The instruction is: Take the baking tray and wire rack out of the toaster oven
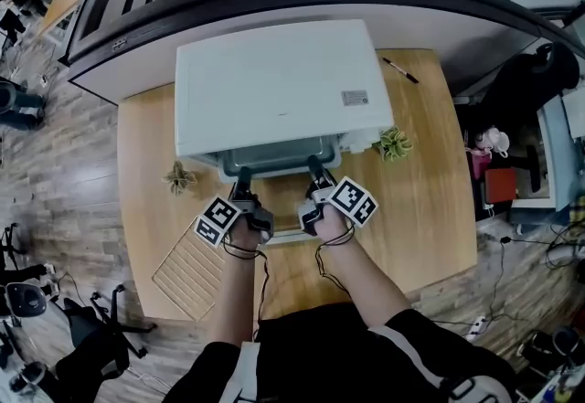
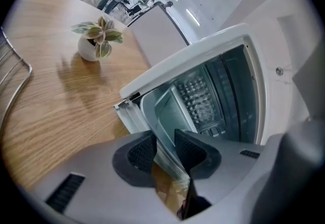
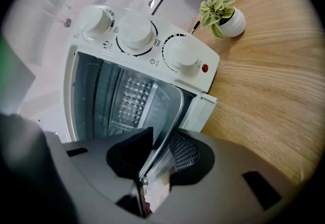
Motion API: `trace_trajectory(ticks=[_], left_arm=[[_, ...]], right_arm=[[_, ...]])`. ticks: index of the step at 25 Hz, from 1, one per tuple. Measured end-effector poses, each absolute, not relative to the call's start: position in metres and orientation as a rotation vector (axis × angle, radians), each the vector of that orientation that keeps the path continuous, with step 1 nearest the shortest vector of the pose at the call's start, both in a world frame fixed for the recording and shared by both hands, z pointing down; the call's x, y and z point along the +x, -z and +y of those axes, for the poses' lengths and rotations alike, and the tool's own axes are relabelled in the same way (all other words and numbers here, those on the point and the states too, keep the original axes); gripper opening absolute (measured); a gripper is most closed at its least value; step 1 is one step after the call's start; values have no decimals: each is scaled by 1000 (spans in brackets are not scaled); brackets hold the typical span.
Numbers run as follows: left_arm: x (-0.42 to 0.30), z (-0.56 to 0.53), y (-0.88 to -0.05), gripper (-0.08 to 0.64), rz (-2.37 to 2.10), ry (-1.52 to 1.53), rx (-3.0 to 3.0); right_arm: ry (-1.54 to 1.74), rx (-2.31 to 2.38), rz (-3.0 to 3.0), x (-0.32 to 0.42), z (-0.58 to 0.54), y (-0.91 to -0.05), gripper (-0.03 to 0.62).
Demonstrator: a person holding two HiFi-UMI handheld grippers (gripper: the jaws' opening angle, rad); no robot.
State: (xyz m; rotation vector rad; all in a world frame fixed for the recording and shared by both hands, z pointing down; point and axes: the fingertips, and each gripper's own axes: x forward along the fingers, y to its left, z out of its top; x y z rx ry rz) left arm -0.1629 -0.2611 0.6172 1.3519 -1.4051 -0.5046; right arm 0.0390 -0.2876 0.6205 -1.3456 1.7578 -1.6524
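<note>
The white toaster oven (image 1: 283, 81) stands on the wooden table with its door down. A grey baking tray (image 1: 279, 159) sticks partway out of its mouth. My left gripper (image 1: 243, 184) is shut on the tray's front rim at the left, and my right gripper (image 1: 317, 174) is shut on the same rim at the right. In the left gripper view the tray (image 2: 167, 108) has its rim running between the pads of the left gripper (image 2: 165, 149). In the right gripper view the right gripper (image 3: 161, 149) pinches the tray (image 3: 170, 101) likewise. The wire rack (image 1: 192, 269) lies flat on the table at the front left.
A small potted plant (image 1: 179, 178) stands left of the oven and another (image 1: 395, 144) right of it. A pen (image 1: 399, 70) lies at the back right. Three knobs (image 3: 134, 30) line the oven's control panel. The rack's rim (image 2: 15, 65) shows at the left edge.
</note>
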Motion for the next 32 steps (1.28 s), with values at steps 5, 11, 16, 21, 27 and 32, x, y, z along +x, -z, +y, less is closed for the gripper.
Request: trace_trajectory(ticks=[5, 11, 16, 21, 27, 32], left_arm=[[-160, -250, -616, 121, -1412, 485, 1363], [-158, -235, -617, 121, -1408, 499, 1361], [-157, -223, -617, 120, -1413, 489, 1358], [-156, -212, -618, 117, -1425, 469, 1345], [-154, -200, -616, 101, -1416, 514, 1294], [-152, -190, -617, 100, -1413, 512, 1300]], right_arm=[[1673, -1337, 1747, 41, -277, -621, 107], [1688, -1330, 1736, 43, -264, -621, 104], [1724, -1323, 1717, 45, -251, -622, 100], [1763, -1329, 1698, 45, -240, -624, 97], [1775, -1319, 1699, 47, -229, -623, 97], [1791, -1312, 1704, 48, -221, -624, 97]])
